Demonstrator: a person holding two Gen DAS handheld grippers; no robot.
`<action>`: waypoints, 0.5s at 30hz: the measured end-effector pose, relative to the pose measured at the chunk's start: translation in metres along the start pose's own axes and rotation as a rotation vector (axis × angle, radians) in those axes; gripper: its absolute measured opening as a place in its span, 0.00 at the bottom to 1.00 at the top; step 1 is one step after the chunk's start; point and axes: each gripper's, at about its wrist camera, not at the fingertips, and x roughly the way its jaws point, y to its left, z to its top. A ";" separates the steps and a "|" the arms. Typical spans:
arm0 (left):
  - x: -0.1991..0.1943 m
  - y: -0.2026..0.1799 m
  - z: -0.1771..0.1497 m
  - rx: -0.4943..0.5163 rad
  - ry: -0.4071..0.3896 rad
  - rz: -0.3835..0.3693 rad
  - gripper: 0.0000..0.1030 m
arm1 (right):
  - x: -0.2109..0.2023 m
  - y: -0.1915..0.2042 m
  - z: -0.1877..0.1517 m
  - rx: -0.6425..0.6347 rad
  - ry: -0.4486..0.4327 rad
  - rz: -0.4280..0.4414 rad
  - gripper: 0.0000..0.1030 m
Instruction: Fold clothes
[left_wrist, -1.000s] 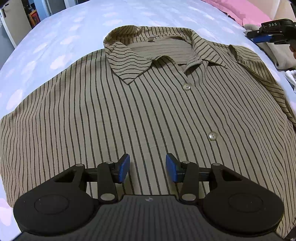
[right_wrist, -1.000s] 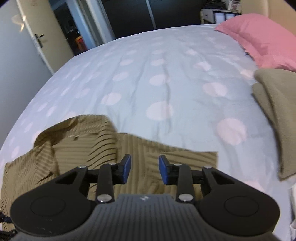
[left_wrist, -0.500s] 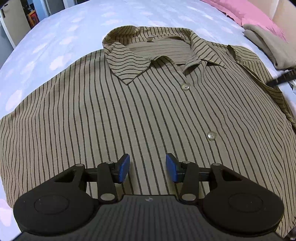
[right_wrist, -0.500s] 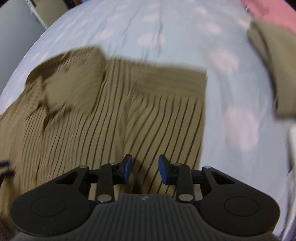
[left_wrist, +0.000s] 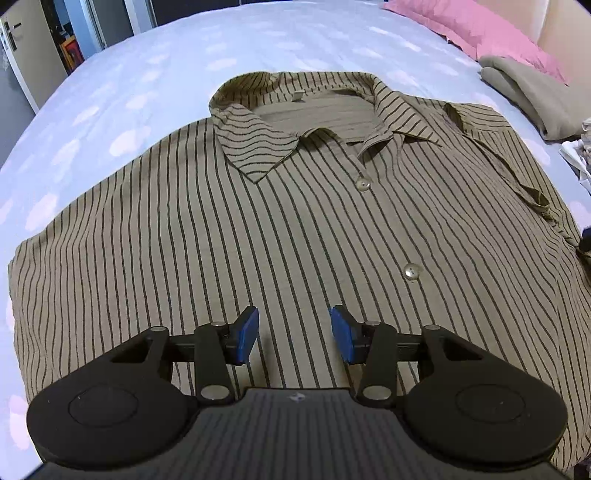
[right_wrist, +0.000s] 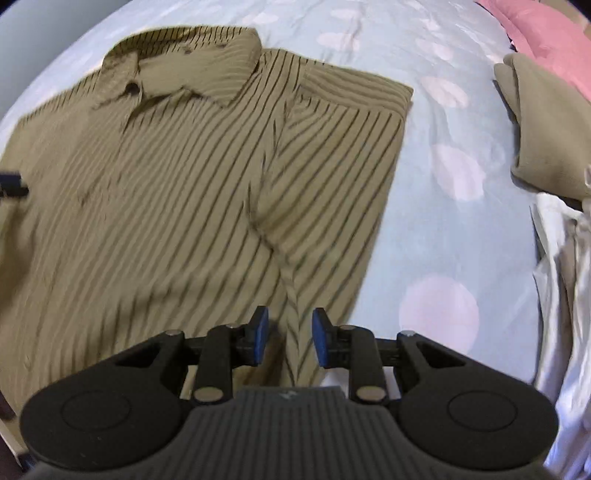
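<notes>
A tan shirt with dark stripes (left_wrist: 229, 229) lies flat and face up on the bed, collar at the far end. It also shows in the right wrist view (right_wrist: 166, 177), with its right sleeve (right_wrist: 343, 173) lying along the body. My left gripper (left_wrist: 294, 338) is open and empty above the lower front of the shirt. My right gripper (right_wrist: 290, 339) is open and empty above the shirt's right side seam, near the sleeve's lower edge. A bit of the left gripper shows at the left edge (right_wrist: 11, 184).
The bed has a pale blue sheet with pink dots (left_wrist: 110, 92). A folded olive garment (left_wrist: 535, 96) lies at the far right, also in the right wrist view (right_wrist: 546, 125). Pink pillows (left_wrist: 480, 26) lie behind it. White and grey clothes (right_wrist: 565, 295) are piled at the right.
My right gripper has pulled back and down toward the shirt's right side; more of the shirt fills its view. My left gripper has risen slightly and stays open.
</notes>
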 end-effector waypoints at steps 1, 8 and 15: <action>-0.002 -0.001 -0.001 0.004 -0.005 0.001 0.41 | 0.000 0.001 -0.005 -0.016 0.006 -0.013 0.28; -0.014 0.000 -0.009 0.001 -0.029 0.029 0.41 | -0.001 0.006 -0.038 -0.093 -0.010 -0.212 0.02; -0.021 0.008 -0.017 -0.020 -0.038 0.049 0.41 | -0.008 0.004 -0.045 -0.086 -0.059 -0.273 0.02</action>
